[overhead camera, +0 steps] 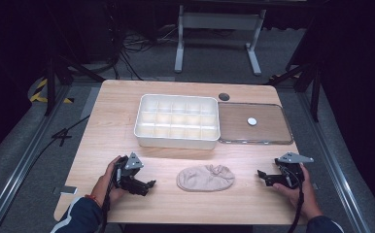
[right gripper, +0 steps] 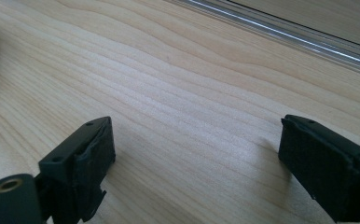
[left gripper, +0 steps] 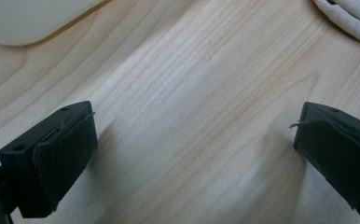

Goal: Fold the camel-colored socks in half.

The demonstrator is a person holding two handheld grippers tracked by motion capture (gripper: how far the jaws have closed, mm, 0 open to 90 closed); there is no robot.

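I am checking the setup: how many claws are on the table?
2. The left claw sits left of the beige sock, open; the right claw sits right of it, open.

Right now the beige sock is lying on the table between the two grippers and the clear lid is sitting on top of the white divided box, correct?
Not quite. The beige sock does lie between the grippers, but the high view shows the clear lid flat on the table beside the white divided box.

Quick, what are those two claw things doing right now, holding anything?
Left gripper: open, holding nothing.
Right gripper: open, holding nothing.
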